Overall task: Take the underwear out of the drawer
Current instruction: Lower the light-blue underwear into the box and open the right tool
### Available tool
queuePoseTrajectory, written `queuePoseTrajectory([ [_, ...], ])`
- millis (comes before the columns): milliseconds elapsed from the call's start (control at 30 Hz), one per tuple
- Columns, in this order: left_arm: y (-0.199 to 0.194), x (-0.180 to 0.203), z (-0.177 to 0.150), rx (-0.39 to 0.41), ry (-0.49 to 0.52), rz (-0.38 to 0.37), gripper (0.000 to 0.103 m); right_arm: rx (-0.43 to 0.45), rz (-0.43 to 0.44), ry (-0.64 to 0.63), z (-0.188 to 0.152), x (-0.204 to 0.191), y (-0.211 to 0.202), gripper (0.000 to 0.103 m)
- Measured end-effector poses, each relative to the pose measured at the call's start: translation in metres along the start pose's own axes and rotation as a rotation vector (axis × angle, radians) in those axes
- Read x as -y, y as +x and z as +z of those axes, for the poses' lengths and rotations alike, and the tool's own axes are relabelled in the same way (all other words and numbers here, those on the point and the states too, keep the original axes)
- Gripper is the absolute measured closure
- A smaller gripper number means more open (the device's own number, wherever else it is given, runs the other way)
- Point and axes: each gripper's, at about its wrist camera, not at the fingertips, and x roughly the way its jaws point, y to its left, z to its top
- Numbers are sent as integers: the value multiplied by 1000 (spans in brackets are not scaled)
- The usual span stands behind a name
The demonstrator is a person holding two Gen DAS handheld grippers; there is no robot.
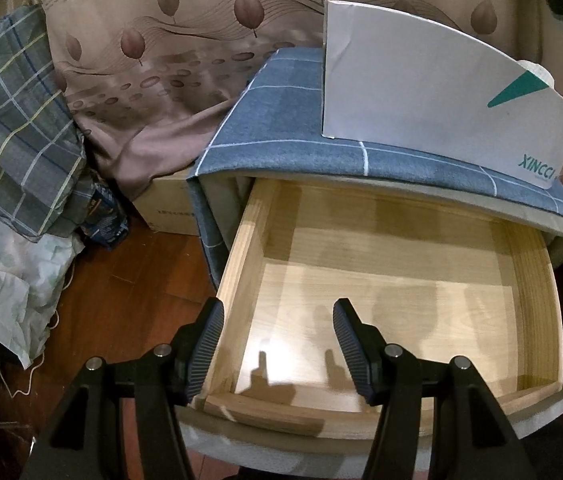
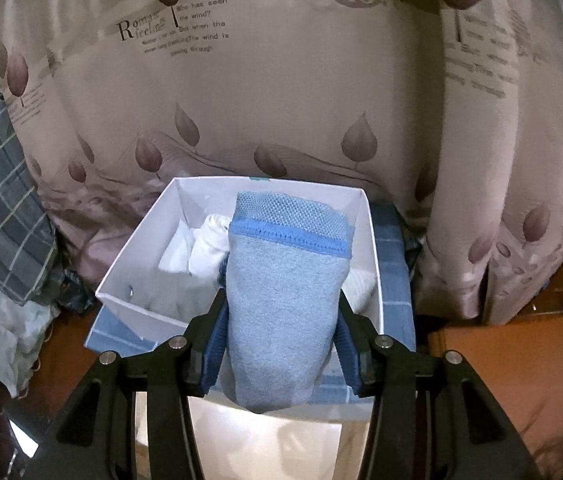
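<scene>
— Blue-grey and soft: the folded underwear (image 2: 287, 300), with a brighter blue waistband and a mesh panel at its far end, is clenched between the fingers of the right hand-held gripper (image 2: 281, 344).

— Where is it, exactly?

— Held above the near edge of the white box (image 2: 129, 264), out of the drawer. White rolled garments (image 2: 197, 248) lie inside that box.

— And the drawer?

— The pale wooden drawer (image 1: 393, 280) is pulled out, its bottom bare. The left hand-held gripper (image 1: 277, 344) hangs over its front left corner, fingers spread and grasping nothing.

— What surrounds them?

— A blue checked cloth (image 1: 281, 120) covers the cabinet top under the box; a leaf-print curtain (image 2: 281, 100) hangs behind.
</scene>
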Motion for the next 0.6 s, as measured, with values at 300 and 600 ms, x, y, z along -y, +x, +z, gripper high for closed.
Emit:
queuePoseTrajectory([
  [300, -1, 1, -1, 4, 9, 9, 45, -138, 29, 11, 18, -13, 65, 57],
  [600, -1, 1, -1, 8, 9, 14, 45, -214, 28, 7, 13, -27, 112, 55],
])
